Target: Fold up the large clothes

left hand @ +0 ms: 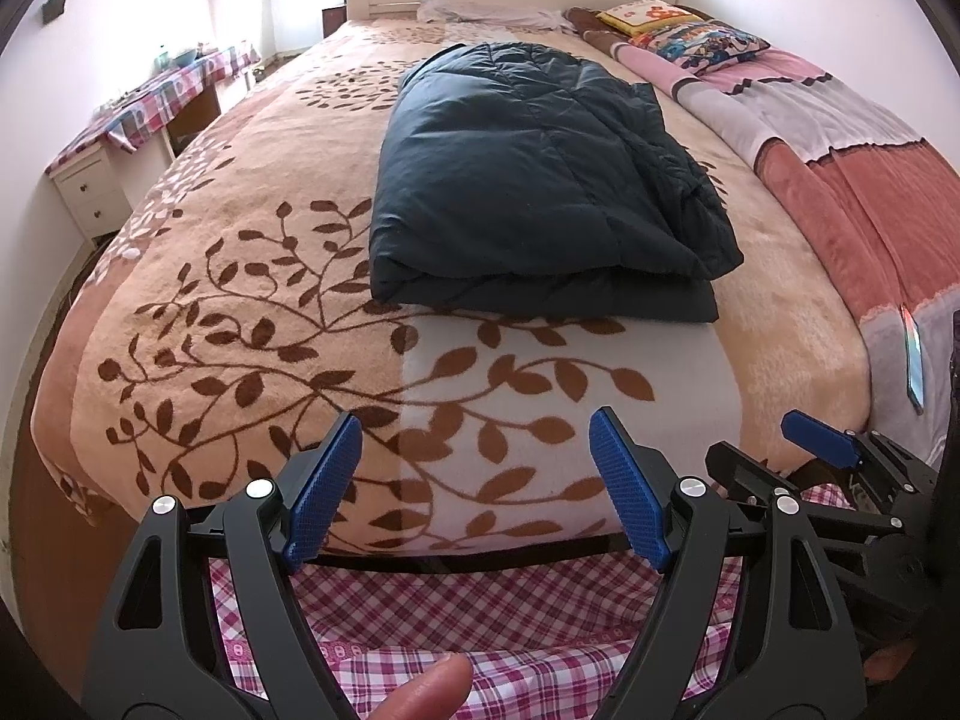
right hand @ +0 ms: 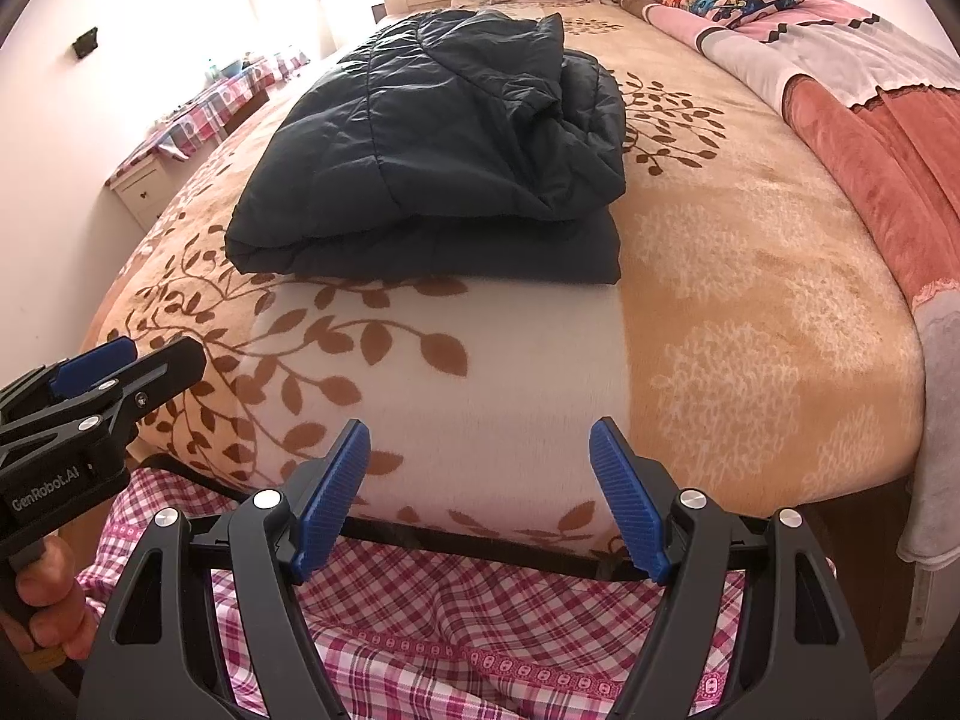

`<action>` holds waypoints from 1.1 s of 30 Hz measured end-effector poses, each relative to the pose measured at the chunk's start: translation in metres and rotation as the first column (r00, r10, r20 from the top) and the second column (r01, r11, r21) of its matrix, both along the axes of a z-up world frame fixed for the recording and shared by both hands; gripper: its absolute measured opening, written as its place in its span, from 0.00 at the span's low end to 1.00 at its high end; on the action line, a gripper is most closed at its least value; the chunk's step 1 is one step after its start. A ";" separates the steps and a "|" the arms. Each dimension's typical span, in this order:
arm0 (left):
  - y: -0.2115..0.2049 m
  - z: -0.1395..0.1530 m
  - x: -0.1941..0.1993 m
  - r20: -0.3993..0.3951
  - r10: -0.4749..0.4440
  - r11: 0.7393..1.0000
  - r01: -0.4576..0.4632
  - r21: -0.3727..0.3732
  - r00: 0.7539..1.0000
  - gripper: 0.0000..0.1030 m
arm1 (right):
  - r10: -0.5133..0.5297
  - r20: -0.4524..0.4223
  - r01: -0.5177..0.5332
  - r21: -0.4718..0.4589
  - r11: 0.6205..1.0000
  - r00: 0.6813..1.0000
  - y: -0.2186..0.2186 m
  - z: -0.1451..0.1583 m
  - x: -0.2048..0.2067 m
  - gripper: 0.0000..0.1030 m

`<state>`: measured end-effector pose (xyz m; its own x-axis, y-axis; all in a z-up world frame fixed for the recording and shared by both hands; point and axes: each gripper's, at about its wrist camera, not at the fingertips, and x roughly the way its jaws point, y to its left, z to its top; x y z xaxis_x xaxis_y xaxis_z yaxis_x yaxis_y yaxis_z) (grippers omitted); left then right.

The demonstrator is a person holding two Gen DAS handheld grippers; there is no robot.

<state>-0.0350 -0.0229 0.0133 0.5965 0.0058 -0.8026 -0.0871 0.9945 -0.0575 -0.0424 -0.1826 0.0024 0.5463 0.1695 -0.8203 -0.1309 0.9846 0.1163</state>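
Dark quilted jacket lies folded into a thick bundle on the leaf-patterned blanket covering the bed, well apart from both tools. Left gripper and right gripper hover above the bed's near edge, jaws spread wide, holding nothing.
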 end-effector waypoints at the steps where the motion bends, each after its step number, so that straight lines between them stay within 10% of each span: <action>1: 0.000 0.000 0.000 0.000 -0.001 1.000 0.001 -0.001 1.000 0.76 | 0.001 -0.002 -0.001 0.000 1.000 1.000 0.000 0.000 0.000 0.72; 33: 0.003 0.001 0.001 -0.005 -0.011 1.000 0.011 -0.003 1.000 0.76 | 0.000 0.005 0.000 -0.015 1.000 1.000 -0.002 0.002 0.001 0.72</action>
<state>-0.0341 -0.0202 0.0143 0.5927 -0.0032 -0.8054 -0.0760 0.9953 -0.0599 -0.0410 -0.1842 0.0043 0.5503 0.1572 -0.8201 -0.1313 0.9862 0.1010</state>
